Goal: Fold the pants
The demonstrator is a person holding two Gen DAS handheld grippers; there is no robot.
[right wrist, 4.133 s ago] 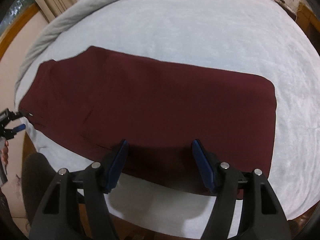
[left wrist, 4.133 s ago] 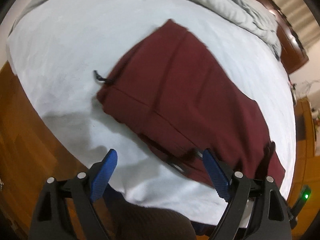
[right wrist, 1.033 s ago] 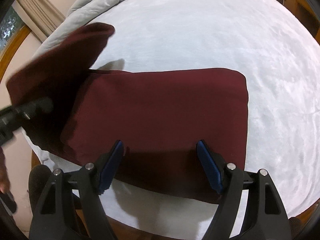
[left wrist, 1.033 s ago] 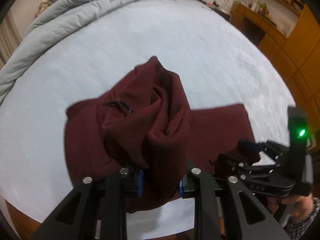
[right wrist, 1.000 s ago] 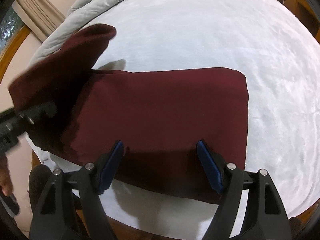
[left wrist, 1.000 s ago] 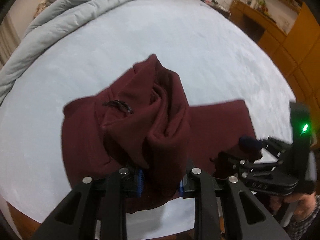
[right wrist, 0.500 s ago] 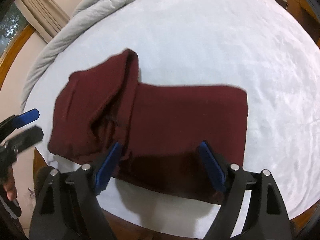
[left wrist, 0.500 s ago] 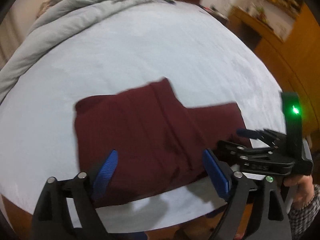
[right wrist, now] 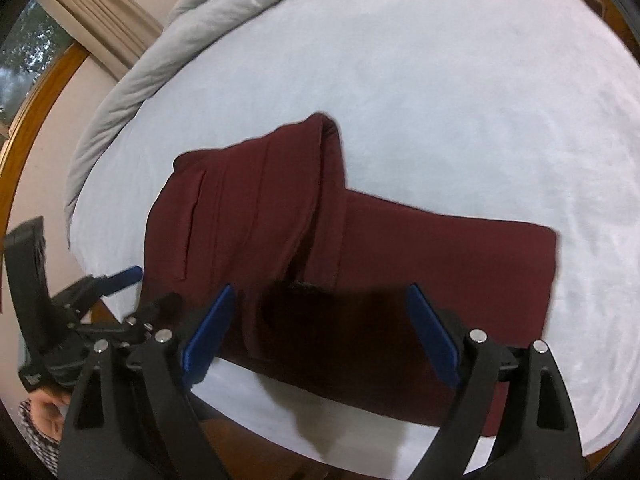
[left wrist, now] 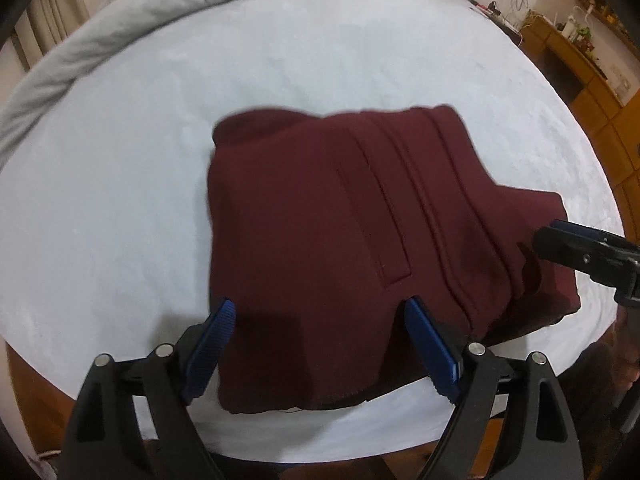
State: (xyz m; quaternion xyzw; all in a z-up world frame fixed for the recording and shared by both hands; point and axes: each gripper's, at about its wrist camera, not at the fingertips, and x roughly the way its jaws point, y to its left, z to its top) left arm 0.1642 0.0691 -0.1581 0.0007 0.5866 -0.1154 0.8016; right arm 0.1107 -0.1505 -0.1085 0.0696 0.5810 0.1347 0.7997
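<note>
The maroon pants (left wrist: 340, 232) lie on the white bed (left wrist: 120, 200), with the waist half folded over the leg half. In the right wrist view the pants (right wrist: 440, 264) show the folded layer on the left and a single layer on the right. My left gripper (left wrist: 320, 328) is open and empty, hovering over the near edge of the folded part. My right gripper (right wrist: 320, 320) is open and empty over the near edge of the pants. The right gripper also shows at the right edge of the left wrist view (left wrist: 584, 252), and the left gripper at the left of the right wrist view (right wrist: 100, 300).
A grey duvet (left wrist: 120, 32) is bunched along the far side of the bed. Wooden cabinets (left wrist: 600, 80) stand at the right. A curtain and a window (right wrist: 80, 20) are at the left. Wooden floor shows beyond the bed's near edge.
My left gripper carried the bunched waist end over the legs, let it go and opened. The folded layer has settled flatter. My right gripper stayed open near the front edge.
</note>
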